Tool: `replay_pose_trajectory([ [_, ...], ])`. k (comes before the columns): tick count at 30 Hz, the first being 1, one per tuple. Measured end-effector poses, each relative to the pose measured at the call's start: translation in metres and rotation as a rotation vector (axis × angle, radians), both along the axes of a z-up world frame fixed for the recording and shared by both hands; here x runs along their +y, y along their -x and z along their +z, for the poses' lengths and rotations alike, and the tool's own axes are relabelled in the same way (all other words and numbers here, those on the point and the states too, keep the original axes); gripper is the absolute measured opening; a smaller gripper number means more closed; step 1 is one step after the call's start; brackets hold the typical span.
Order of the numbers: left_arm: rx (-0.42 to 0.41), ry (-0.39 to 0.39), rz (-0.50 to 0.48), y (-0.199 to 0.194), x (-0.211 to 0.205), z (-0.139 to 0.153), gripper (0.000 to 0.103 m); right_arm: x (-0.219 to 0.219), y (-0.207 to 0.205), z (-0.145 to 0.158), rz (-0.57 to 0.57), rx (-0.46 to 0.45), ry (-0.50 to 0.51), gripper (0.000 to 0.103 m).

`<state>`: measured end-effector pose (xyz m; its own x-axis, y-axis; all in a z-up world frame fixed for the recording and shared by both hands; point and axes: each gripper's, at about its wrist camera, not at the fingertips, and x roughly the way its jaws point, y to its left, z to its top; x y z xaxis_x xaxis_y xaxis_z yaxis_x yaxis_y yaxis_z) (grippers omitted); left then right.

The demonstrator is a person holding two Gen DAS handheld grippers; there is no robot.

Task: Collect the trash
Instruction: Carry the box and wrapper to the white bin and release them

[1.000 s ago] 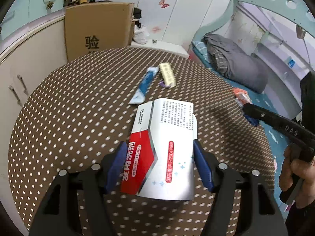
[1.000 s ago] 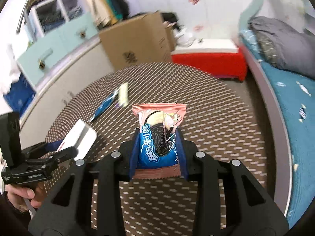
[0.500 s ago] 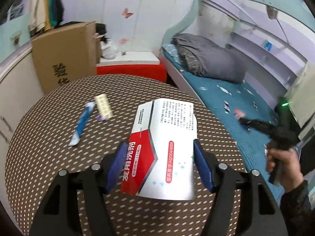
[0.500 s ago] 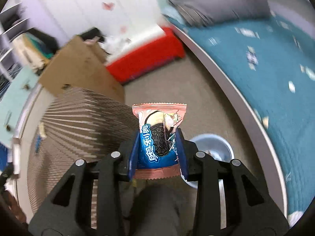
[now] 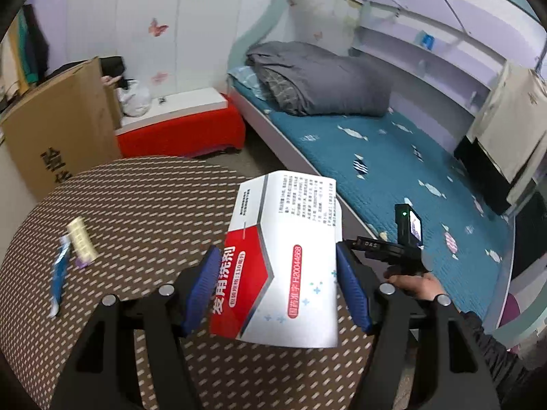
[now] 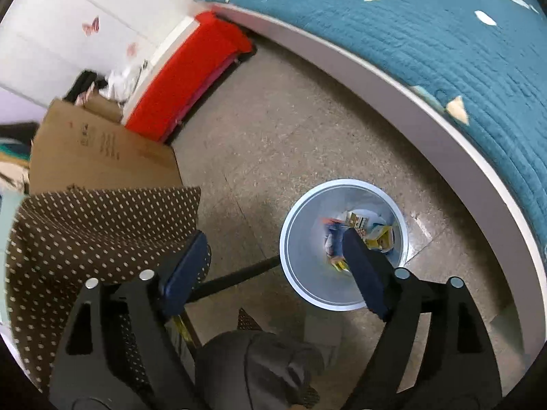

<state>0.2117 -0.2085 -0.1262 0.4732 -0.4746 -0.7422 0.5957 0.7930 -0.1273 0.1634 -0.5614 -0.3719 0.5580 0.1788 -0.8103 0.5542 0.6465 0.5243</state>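
My left gripper [image 5: 277, 273] is shut on a red and white medicine box [image 5: 283, 259] and holds it above the brown dotted table [image 5: 143, 212]. A blue tube [image 5: 58, 273] and a pale small box [image 5: 81, 242] lie on the table at the left. My right gripper [image 6: 273, 256] is open and empty above the floor, over a pale blue trash bin [image 6: 307, 266] that holds several wrappers [image 6: 362, 232]. The right gripper's body also shows in the left wrist view [image 5: 400, 246], off the table's right edge.
A bed with a teal cover [image 5: 393, 171] runs along the right. A red bench [image 5: 184, 133] and a cardboard box [image 5: 58, 123] stand behind the table. In the right wrist view the table corner [image 6: 102, 225] is at the left and my knee [image 6: 253, 369] below.
My right gripper has opened and the cookie packet it held is gone from between its fingers. It moved over the bin. My left gripper swung right, still holding the box.
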Motion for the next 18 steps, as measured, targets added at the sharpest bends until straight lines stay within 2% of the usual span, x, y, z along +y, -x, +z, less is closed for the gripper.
replay_pose_trajectory([
  [12, 0.109, -0.037, -0.167, -0.021, -0.126, -0.032, 0.066, -0.038, 0.054, 0.079, -0.088, -0.165, 0.092, 0.089],
  [18, 0.235, -0.100, -0.189, -0.036, -0.188, -0.077, 0.066, -0.051, 0.069, 0.106, -0.102, -0.213, 0.121, 0.090],
])
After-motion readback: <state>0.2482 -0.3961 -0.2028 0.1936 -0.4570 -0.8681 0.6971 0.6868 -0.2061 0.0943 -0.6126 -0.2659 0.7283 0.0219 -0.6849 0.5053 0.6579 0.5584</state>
